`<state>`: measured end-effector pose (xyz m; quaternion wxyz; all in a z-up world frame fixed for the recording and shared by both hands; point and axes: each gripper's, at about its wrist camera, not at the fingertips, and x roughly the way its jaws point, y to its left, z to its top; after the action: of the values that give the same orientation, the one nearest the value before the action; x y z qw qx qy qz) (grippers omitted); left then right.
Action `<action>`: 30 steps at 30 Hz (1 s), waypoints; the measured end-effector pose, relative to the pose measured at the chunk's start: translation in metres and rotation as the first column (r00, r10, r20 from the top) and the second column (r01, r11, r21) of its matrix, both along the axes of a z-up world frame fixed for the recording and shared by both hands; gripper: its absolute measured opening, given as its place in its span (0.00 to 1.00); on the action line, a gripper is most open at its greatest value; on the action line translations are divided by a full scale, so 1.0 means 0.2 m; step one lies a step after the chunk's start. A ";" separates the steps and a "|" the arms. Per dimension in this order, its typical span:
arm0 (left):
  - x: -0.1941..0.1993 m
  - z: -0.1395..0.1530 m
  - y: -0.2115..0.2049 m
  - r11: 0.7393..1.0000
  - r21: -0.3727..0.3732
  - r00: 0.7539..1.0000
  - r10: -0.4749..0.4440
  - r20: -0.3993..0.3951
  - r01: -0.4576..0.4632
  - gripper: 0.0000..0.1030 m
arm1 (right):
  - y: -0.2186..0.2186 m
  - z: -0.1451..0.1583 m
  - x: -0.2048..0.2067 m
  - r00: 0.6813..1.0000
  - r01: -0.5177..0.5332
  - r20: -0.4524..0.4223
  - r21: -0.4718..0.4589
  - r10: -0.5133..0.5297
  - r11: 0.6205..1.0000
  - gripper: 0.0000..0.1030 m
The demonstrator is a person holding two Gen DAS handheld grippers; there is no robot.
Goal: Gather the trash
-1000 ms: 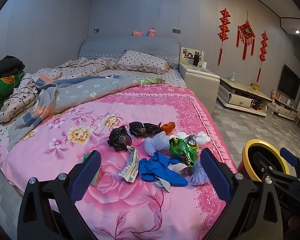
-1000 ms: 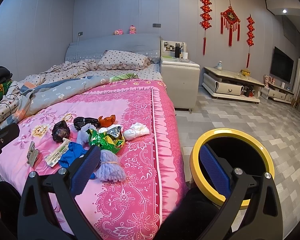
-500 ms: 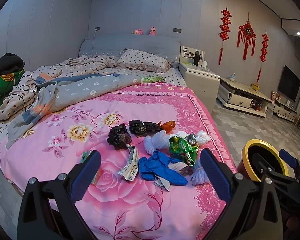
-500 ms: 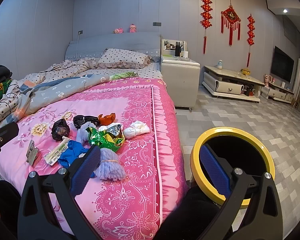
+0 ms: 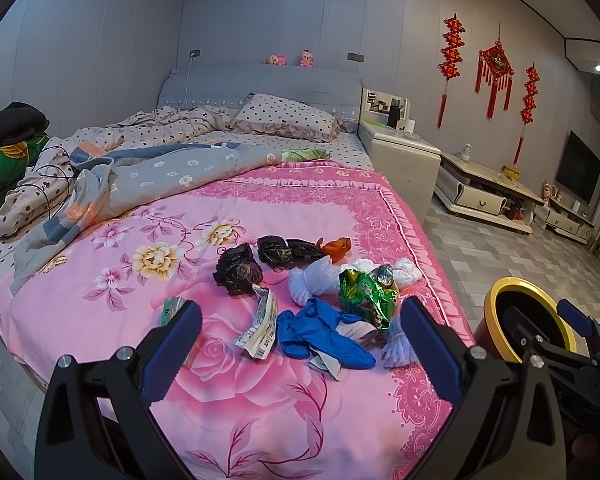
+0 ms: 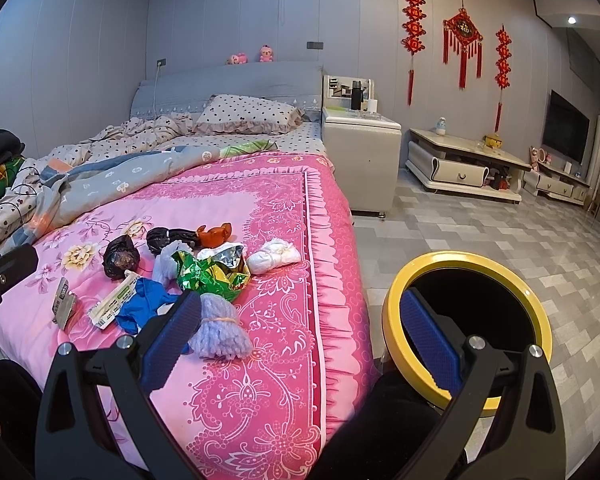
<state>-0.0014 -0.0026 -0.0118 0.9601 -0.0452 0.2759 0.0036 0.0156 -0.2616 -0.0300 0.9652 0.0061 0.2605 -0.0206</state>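
Left gripper (image 5: 300,344) spread wide and empty, hovering over the trash (image 5: 320,292) heaped on the pink bedspread (image 5: 140,280), blue glove (image 5: 320,336) nearest its fingers. Right gripper (image 6: 300,340) also gaping, holding nothing, poised between the bed edge and the yellow-rimmed bin (image 6: 466,264) on the floor.

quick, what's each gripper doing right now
Left gripper: open, holding nothing, above the pink bedspread.
Right gripper: open, holding nothing.
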 end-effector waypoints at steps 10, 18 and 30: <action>0.01 -0.01 0.00 1.000 -0.003 1.000 0.002 -0.003 -0.002 0.93 | 0.00 -0.01 0.00 1.000 -0.005 -0.008 0.000 0.005 1.000 0.93; 0.01 -0.01 0.01 1.000 -0.005 1.000 0.002 -0.006 -0.002 0.93 | 0.00 0.00 0.02 1.000 -0.011 -0.019 0.002 0.011 1.000 0.93; 0.00 -0.02 0.01 1.000 -0.003 1.000 0.007 -0.011 -0.007 0.93 | 0.00 -0.02 0.03 0.999 -0.017 -0.033 0.003 0.017 1.000 0.93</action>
<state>-0.0024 -0.0006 -0.0154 0.9584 -0.0478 0.2812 0.0067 0.0221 -0.2607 -0.0333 0.9609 0.0050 0.2765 -0.0119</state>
